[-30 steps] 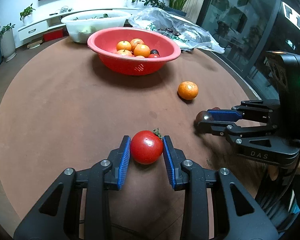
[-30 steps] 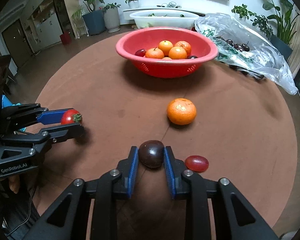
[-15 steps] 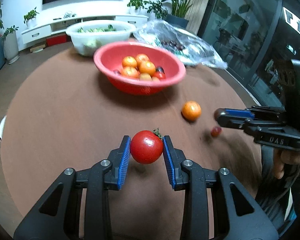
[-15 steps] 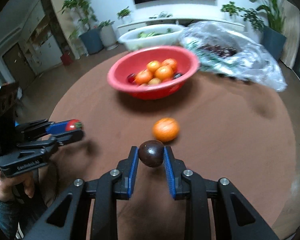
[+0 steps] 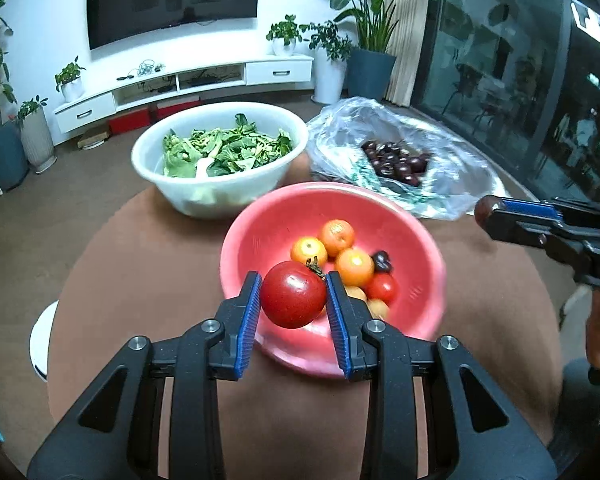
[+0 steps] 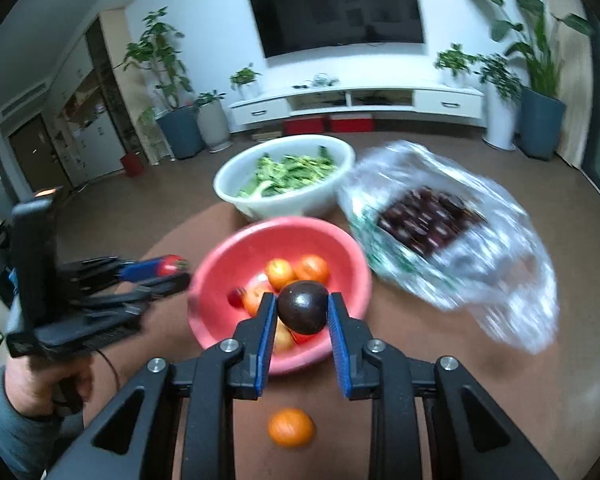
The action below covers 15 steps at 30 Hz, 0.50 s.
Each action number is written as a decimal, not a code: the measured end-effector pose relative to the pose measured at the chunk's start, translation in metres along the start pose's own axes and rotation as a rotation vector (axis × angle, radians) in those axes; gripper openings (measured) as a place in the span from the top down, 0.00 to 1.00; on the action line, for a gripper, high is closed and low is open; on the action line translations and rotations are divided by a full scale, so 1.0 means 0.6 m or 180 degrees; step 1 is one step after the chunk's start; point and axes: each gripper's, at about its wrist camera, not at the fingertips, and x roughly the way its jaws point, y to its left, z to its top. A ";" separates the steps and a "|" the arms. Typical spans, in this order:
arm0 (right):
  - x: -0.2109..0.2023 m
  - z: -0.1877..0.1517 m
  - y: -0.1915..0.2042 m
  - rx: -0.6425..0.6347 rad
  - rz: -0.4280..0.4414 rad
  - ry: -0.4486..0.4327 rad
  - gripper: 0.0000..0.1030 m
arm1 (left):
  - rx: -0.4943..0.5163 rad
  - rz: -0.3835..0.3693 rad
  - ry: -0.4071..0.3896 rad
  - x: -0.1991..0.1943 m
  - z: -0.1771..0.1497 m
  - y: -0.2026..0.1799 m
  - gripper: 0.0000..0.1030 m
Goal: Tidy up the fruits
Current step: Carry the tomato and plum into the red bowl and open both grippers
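Left gripper point(image 5: 293, 296) pinches red tomato point(image 5: 292, 300) above near rim of red bowl point(image 5: 260, 224) (oranges inside). Right gripper point(image 6: 302, 312) pinches dark plum point(image 6: 302, 307) over same bowl. Loose orange point(image 6: 291, 427) lies on brown table point(image 6: 440, 344).

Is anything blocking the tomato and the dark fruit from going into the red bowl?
Nothing visible. The left tongs hold the tomato, the right tongs the dark fruit, both in front of the open red bowl. Only fruit lies inside it.
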 end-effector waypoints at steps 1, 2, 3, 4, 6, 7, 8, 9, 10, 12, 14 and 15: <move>0.011 0.005 0.005 -0.0023 0.0012 0.0011 0.72 | 0.0013 0.0010 0.0030 0.014 0.003 0.000 0.71; 0.027 0.010 0.010 -0.0036 0.0024 0.0048 0.72 | 0.0019 0.0023 0.0088 0.033 0.007 0.001 0.71; 0.041 0.013 0.012 -0.0041 0.0025 0.0091 0.72 | 0.0015 0.0025 0.0118 0.045 0.009 0.002 0.71; 0.058 0.016 0.015 -0.0055 0.0025 0.0149 0.72 | 0.0010 0.0023 0.0148 0.060 0.010 0.002 0.71; 0.086 0.010 0.023 -0.0114 0.0008 0.0254 0.72 | 0.0022 0.0027 0.0182 0.088 0.008 -0.001 0.71; 0.096 0.003 0.028 -0.0153 -0.0006 0.0293 0.72 | 0.0027 0.0026 0.0189 0.095 0.007 -0.001 0.71; 0.108 -0.003 0.032 -0.0193 -0.0021 0.0335 0.72 | 0.0034 0.0025 0.0201 0.101 0.004 -0.001 0.71; 0.116 -0.006 0.034 -0.0215 -0.0034 0.0367 0.73 | 0.0035 0.0034 0.0219 0.112 0.003 -0.001 0.71; 0.126 -0.012 0.035 -0.0228 -0.0056 0.0405 0.73 | 0.0033 0.0042 0.0228 0.118 0.001 -0.001 0.71; 0.138 -0.015 0.033 -0.0223 -0.0082 0.0444 0.72 | 0.0012 0.0051 0.0250 0.130 -0.002 0.003 0.71; 0.146 -0.020 0.031 -0.0221 -0.0103 0.0473 0.72 | 0.0022 0.0056 0.0240 0.137 -0.004 0.004 0.71; 0.149 -0.021 0.031 -0.0235 -0.0116 0.0486 0.72 | 0.0047 0.0077 0.0233 0.138 -0.004 0.003 0.71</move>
